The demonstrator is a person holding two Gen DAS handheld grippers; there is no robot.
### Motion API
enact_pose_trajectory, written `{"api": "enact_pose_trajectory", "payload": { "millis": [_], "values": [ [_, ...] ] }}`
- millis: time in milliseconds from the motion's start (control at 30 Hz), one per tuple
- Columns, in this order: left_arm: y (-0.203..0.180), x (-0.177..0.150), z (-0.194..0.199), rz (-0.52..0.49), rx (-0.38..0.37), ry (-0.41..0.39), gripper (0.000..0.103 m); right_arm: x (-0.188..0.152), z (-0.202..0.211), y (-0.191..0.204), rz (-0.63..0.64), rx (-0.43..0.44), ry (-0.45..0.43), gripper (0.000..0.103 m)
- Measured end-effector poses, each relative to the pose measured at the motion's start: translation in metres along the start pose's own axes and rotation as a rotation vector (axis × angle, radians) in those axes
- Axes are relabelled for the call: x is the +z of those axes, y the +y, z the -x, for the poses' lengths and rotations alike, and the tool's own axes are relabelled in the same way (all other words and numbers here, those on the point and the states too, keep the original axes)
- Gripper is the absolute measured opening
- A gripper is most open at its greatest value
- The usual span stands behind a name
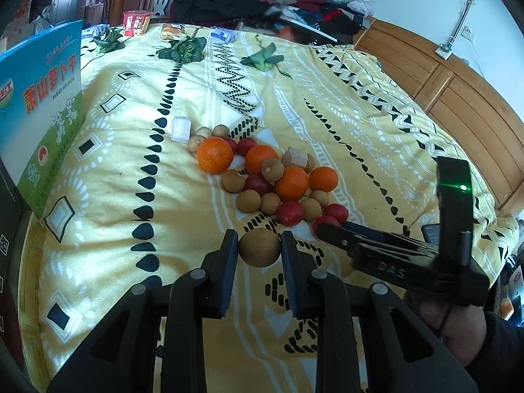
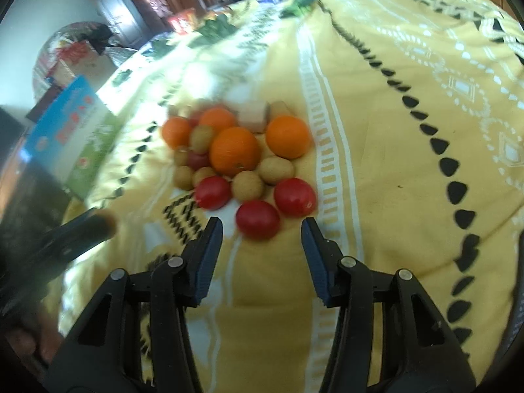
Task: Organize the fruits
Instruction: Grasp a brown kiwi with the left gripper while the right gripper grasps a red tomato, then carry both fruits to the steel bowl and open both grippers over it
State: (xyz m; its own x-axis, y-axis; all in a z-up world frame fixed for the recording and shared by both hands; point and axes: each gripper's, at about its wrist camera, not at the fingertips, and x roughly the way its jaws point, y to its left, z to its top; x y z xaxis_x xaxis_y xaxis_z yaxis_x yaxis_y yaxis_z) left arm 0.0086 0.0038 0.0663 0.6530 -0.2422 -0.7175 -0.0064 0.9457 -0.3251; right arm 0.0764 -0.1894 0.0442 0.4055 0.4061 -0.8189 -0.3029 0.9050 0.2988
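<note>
**Fruit heaped on the bed, one brown piece lifted clear**

Fruit point(image 1: 262, 177) lies in a loose heap in the middle of a bed spread with a yellow patterned blanket point(image 1: 344, 108): oranges, small red fruits and small round brown ones, all touching or just beside each other.

The left hand-held gripper point(image 1: 259, 249) has its pads pressed on either side of one brown fruit point(image 1: 259, 247), held near the heap's closest edge.

The right hand-held gripper point(image 2: 262, 229) stands partly open with nothing pinched; one red fruit point(image 2: 258, 224) sits just ahead of its fingertips, level with the gap between them. I cannot tell whether either pad touches it.

A blue and green box point(image 1: 39, 114) stands at the bed's left edge. Leafy greens point(image 1: 183, 49) lie at the far end, well apart from the heap.
</note>
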Motion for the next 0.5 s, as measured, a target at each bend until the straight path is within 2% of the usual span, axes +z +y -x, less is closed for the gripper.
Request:
{"api": "enact_pose_trajectory", "payload": {
  "millis": [133,233,267,367,500],
  "values": [
    [0.002,-0.002,-0.002,0.002,0.007,0.002,0.026,0.001,-0.008,0.007,0.019,-0.039,0.0,0.05],
    [0.002,-0.002,-0.002,0.009,0.005,0.002,0.026,0.0,-0.01,0.012,0.05,-0.07,0.005,0.033],
    [0.002,-0.002,-0.002,0.009,0.007,0.006,0.026,-0.001,-0.01,0.013,0.061,-0.077,0.003,0.031],
    [0.001,-0.001,0.005,0.006,0.011,-0.01,0.026,-0.004,-0.004,0.013,0.073,-0.083,-0.008,0.031],
    [0.004,0.003,0.031,0.009,0.02,-0.058,0.026,-0.005,0.024,0.024,0.089,-0.056,-0.057,0.031]
  ]
}}
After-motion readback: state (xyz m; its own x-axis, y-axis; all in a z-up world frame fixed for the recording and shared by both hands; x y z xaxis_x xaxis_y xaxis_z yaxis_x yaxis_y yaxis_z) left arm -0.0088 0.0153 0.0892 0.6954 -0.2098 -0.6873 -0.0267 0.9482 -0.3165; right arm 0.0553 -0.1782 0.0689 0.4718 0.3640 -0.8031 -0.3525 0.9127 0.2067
